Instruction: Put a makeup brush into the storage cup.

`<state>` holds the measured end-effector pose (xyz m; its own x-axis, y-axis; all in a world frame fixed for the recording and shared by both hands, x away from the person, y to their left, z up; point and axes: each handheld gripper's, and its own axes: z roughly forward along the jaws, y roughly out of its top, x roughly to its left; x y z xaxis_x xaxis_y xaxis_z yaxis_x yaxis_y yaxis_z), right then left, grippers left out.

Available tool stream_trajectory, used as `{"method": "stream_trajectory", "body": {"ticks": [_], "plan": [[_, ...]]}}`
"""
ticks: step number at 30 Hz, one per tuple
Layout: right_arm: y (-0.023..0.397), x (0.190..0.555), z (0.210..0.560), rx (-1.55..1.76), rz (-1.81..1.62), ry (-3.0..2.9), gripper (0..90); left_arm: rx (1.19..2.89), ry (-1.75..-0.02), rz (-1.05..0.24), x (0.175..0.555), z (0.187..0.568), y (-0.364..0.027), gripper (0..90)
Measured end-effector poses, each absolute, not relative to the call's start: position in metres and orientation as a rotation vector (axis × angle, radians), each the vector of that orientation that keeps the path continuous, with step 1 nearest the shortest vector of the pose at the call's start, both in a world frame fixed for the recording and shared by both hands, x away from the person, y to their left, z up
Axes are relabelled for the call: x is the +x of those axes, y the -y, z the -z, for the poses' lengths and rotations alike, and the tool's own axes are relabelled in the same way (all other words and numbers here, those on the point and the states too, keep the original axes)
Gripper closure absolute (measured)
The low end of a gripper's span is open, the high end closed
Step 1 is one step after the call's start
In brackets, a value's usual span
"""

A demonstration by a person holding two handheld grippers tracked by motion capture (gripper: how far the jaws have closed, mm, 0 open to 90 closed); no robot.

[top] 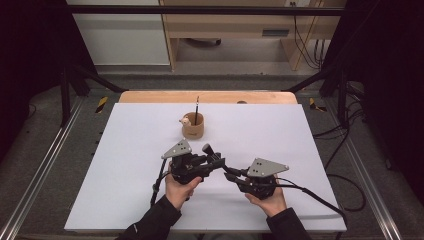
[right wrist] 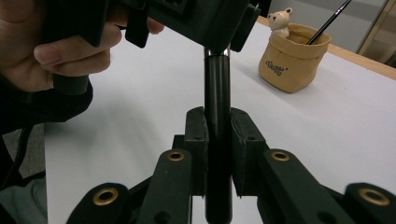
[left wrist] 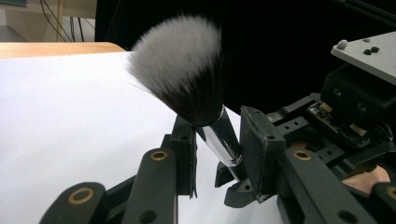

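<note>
Your right gripper [right wrist: 218, 135] is clamped tight on the makeup brush [left wrist: 187, 70] handle above the white table [top: 125, 150]. Your left gripper [left wrist: 219, 144] sits narrow around its silver ferrule, can't tell if it's pinching.

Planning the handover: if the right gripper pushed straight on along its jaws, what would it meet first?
Most likely the left gripper, straddling the makeup brush just ahead of the right gripper. Depth is hard to judge.

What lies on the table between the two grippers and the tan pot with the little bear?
Nothing: in the high view, the white table top is bare between the hand-held grippers, left and right, and the tan pot.
</note>
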<state>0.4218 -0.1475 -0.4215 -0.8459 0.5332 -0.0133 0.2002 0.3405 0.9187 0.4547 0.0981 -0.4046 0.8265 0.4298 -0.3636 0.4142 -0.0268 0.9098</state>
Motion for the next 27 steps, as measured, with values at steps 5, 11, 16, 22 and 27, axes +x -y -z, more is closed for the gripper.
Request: {"method": "stream_trajectory", "body": {"ticks": [5,11,16,22,27], "plan": [[0.1469,0.4223,0.4226,0.653,-1.497,-2.305,79.2,1.640,-0.672,-0.007,0.4542,0.4047,-0.0976,69.0],[0.1462,0.4226,0.4236,0.651,-1.491,-2.305,79.0,1.640,-0.665,0.003,0.4525,0.4043,-0.0962,71.7],[0.1456,0.4227,0.4242,0.648,-1.483,-2.311,78.9,1.642,-0.654,0.006,0.4511,0.4039,-0.0955,73.6],[0.1447,0.4228,0.4248,0.647,-1.477,-2.318,78.7,1.643,-0.643,0.012,0.4492,0.4034,-0.0942,75.8],[0.1446,0.4228,0.4248,0.648,-1.479,-2.318,78.6,1.644,-0.641,0.012,0.4488,0.4030,-0.0944,76.1]]}}
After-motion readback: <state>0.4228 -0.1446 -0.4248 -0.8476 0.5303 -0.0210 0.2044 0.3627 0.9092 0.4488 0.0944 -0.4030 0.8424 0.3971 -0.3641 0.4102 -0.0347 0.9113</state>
